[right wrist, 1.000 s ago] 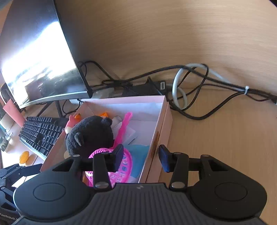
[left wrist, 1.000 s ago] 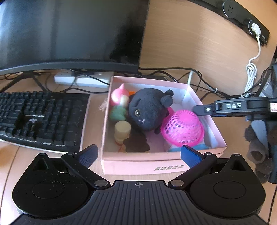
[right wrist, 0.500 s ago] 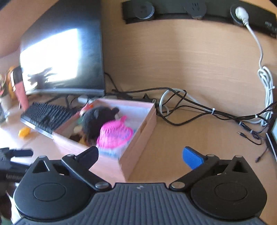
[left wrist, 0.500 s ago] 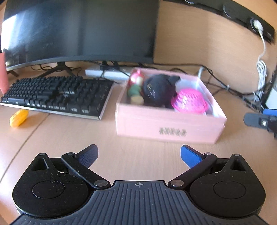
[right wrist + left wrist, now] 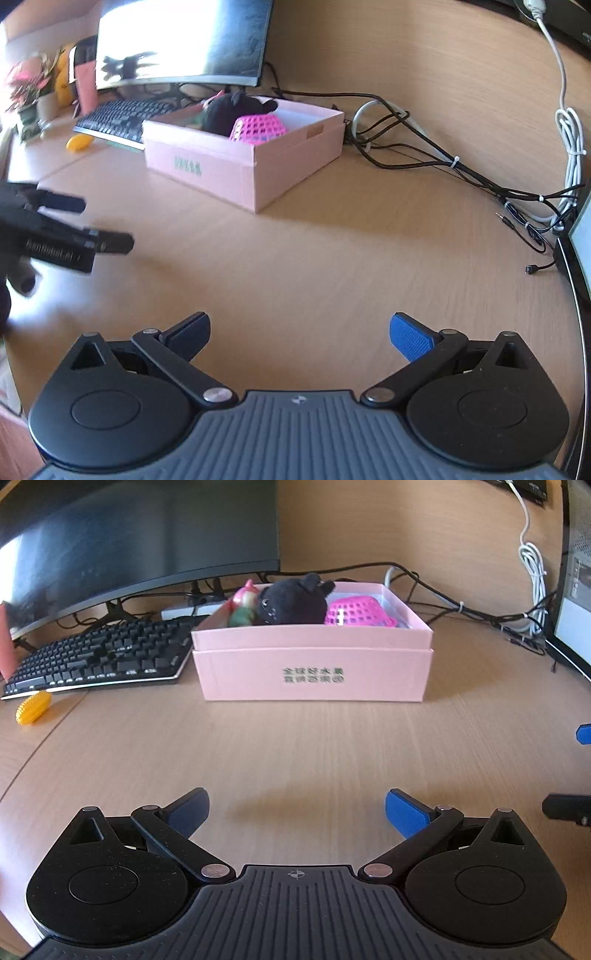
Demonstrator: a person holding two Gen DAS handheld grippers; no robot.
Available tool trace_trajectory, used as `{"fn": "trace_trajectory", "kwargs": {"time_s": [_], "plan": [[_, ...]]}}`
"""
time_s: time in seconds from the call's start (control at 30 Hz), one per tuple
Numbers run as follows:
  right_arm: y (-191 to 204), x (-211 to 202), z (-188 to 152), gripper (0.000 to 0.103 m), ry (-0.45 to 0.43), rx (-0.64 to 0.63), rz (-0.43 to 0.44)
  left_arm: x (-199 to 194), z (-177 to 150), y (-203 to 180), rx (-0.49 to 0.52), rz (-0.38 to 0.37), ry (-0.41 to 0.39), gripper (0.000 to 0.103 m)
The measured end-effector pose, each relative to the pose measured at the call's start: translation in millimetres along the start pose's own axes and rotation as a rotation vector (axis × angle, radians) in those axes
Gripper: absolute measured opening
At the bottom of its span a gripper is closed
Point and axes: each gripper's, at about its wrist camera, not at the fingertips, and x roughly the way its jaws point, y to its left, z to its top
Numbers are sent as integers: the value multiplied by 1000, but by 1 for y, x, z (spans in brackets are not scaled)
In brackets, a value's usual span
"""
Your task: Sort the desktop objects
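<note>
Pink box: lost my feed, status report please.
Left gripper open, empty. Right gripper open, empty. Pink box loaded; yellow toy outside by keyboard. Path unobstructed.

The worktop [image 5: 295, 746] is pale wood-grain laminate with a smooth, matt finish. The pink box [image 5: 314, 675] looks like matt cardboard. Inside it, the black toy [image 5: 291, 603] is fuzzy plush cloth, and the pink basket [image 5: 356, 611] is glossy perforated plastic. The left gripper [image 5: 297, 808] has matt black plastic arms, metal rivets and textured blue fingers [image 5: 404, 810].
</note>
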Motion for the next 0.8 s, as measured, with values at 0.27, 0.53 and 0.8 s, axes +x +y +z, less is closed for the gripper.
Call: {"fn": "trace_trajectory", "kwargs": {"time_s": [0.27,0.53,0.8], "plan": [[-12,5,-16,103,-8,14,116,2,-1,-6,-13,-6,-7,103],[-13,12,-14,103,-52,-20,156,2,-1,-3,-49,-3,-6,103],[-14,12,-13,103,-52,-20,156,1,-1,-1,-50,-10,-6,103]]}}
